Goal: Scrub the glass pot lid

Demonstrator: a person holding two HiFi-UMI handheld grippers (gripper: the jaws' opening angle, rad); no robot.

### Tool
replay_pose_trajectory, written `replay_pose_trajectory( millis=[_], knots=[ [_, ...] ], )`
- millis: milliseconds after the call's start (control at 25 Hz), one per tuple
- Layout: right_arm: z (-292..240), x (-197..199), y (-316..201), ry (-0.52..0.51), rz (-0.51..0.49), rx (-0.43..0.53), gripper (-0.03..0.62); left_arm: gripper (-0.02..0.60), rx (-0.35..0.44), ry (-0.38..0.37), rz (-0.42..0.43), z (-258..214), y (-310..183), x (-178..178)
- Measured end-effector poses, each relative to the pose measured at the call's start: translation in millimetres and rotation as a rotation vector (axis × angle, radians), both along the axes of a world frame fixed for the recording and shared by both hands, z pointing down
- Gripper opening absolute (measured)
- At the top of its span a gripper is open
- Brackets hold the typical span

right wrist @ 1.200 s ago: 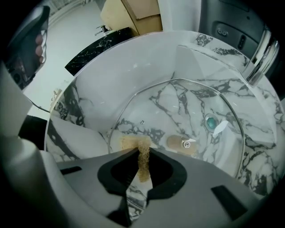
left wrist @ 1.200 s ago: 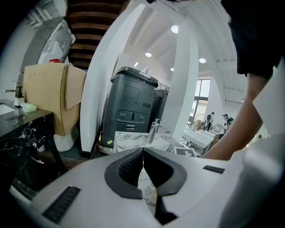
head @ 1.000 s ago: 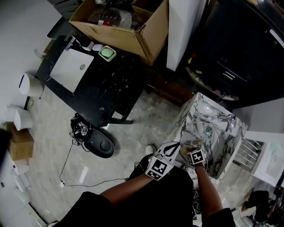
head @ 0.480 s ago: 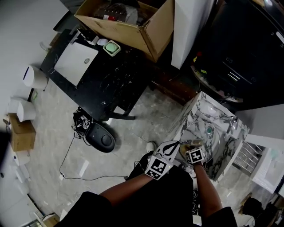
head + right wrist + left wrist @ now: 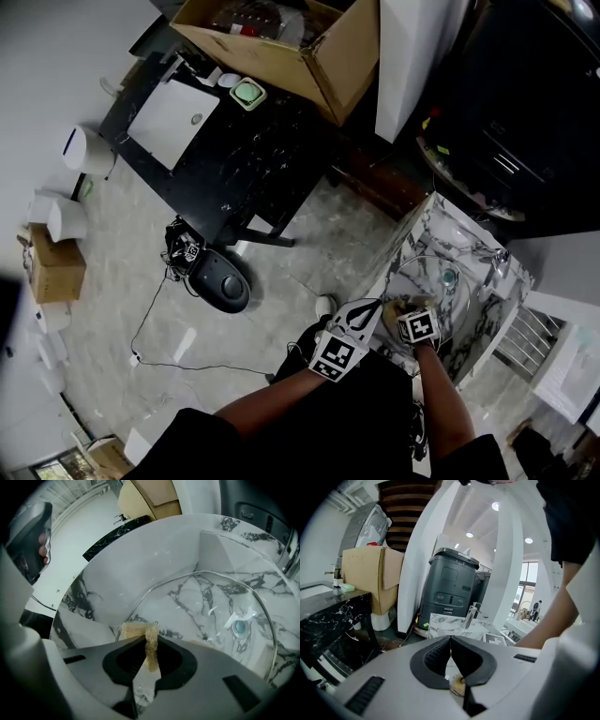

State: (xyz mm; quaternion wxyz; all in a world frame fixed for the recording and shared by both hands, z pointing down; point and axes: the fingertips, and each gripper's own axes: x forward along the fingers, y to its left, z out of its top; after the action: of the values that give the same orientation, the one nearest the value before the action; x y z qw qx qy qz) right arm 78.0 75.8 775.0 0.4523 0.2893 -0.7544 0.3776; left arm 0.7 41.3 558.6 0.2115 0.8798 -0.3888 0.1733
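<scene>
The glass pot lid [image 5: 201, 602] lies tilted in the marble sink [image 5: 93, 592], steel rim around it and a round knob [image 5: 240, 627] at its centre. In the head view the lid [image 5: 427, 281] is in the basin at lower right. My right gripper [image 5: 149, 638] is shut on a tan sponge [image 5: 151, 646], which presses against the lid's near rim. In the head view the right gripper [image 5: 400, 309] is over the sink's near edge. My left gripper [image 5: 370, 307] hovers just left of it, off the lid; its jaws [image 5: 450, 638] meet at the tips with nothing between them.
A chrome faucet [image 5: 471, 615] stands at the sink's far side. Behind it is a grey bin [image 5: 450, 588]. A black marble table [image 5: 234, 150] with a cardboard box [image 5: 281, 37] stands to the upper left. A black device [image 5: 220, 281] and a cable lie on the floor.
The head view has drifted, so the room slides slightly down and right. Both grippers stay at the sink's near edge, the right still holding the sponge on the lid.
</scene>
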Motion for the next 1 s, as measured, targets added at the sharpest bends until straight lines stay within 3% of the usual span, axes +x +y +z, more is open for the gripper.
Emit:
replay_pose_trajectory(
  millis=[1000],
  knots=[
    [2.1, 4.0, -25.2, -0.076, 0.029, 0.053, 0.063, 0.015, -0.043, -0.039, -0.004, 9.1, 6.4, 26.4]
  ],
)
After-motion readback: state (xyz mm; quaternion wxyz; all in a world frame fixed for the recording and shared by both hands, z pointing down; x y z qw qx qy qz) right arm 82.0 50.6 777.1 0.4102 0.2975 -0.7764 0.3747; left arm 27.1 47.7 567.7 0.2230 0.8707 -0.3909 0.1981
